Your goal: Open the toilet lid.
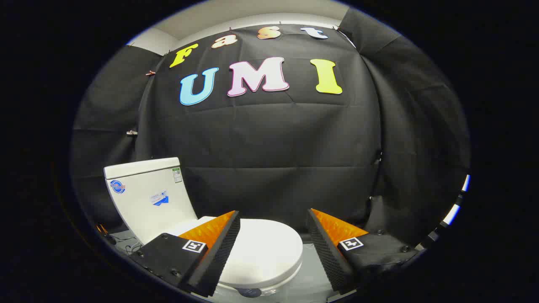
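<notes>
Tool [273, 235] held wide open, gripping nothing; two orange-and-black fingers [219, 248] spread apart with clear air between them.

Toilet lid [261, 250] shut flat on the bowl, lying below and just ahead of the fingers, showing in the gap between them and running partly under the left finger. White, oval, long axis running from the cistern [147, 198] out toward the free front rim; cistern standing up behind and to the left of the left finger, so hinge end on that side and front rim swinging toward the tool's near right. Lid offset a little left of the tool's midline; right finger hanging over bare floor [311, 273] beside the bowl rather than over the lid.

Likely still the approach: no contact, fingers above the lid's level. Coming move probably turns on getting one finger or both under or around the front rim, then lifting in an arc back toward the cistern. Needs a drop and a slight shift left first.

Open room ahead and to the right, up to the black cloth wall [269, 160]. Cistern face the stop for the raised lid. Some cabling on the floor left of the cistern, well apart from the path.
</notes>
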The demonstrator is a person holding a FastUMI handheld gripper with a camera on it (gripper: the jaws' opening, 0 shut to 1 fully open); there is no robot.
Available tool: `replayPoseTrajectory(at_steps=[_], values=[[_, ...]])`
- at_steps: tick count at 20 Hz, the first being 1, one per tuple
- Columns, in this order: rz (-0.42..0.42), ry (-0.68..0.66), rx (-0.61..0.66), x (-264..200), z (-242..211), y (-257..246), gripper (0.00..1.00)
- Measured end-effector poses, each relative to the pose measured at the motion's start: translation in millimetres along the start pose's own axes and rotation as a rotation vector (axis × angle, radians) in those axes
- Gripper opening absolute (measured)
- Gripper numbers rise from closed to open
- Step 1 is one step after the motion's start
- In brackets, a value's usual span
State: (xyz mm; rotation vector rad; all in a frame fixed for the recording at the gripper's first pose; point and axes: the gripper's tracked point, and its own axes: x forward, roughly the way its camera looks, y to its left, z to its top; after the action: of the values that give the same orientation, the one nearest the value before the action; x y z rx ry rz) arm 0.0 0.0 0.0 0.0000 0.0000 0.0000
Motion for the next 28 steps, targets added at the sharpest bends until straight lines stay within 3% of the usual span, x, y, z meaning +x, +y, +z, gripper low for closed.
replayPoseTrajectory(at_steps=[18,28], values=[[0.004,-0.030,-0.045,-1,6,3,0.99],[0.008,0.042,-0.044,-3,-20,2,0.99]])
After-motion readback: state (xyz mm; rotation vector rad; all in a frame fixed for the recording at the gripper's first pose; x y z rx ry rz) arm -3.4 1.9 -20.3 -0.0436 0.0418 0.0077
